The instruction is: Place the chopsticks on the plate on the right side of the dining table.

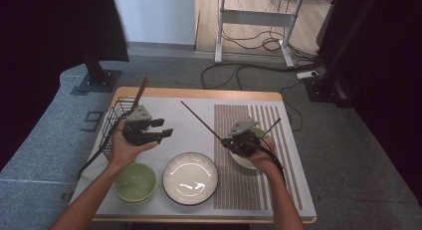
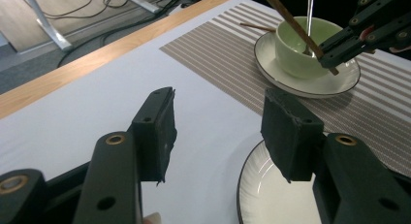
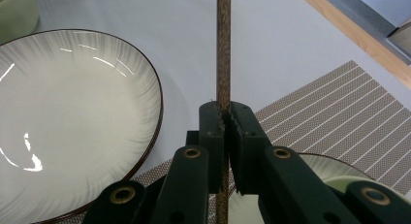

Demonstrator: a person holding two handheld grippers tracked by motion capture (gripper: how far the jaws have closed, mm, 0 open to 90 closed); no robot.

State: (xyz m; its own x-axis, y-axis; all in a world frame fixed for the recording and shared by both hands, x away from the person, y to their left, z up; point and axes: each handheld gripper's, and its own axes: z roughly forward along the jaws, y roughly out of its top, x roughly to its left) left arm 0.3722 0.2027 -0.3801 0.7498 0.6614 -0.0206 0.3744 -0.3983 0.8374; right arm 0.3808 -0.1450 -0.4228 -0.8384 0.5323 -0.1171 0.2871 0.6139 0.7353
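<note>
My right gripper (image 1: pixel 230 142) (image 3: pixel 226 112) is shut on a long dark brown chopstick (image 1: pixel 201 120) (image 3: pixel 223 49) that slants up and to the left over the table. It hovers above a pale green cup (image 2: pixel 300 42) standing on a white saucer (image 2: pixel 315 86). A second chopstick (image 1: pixel 271 126) rests across the cup toward the right. My left gripper (image 1: pixel 165 129) (image 2: pixel 218 136) is held above the table's left part, open, with nothing between its pads. In the left gripper view, the right gripper (image 2: pixel 339 52) grips the chopstick (image 2: pixel 291 23) over the cup.
A black wire basket (image 1: pixel 113 121) at the left edge holds an upright chopstick (image 1: pixel 141 90). A green bowl (image 1: pixel 135 182) and a white ribbed plate (image 1: pixel 190 178) (image 3: pixel 72 112) sit near the front. A striped placemat (image 1: pixel 259 180) (image 3: pixel 339 112) covers the right side.
</note>
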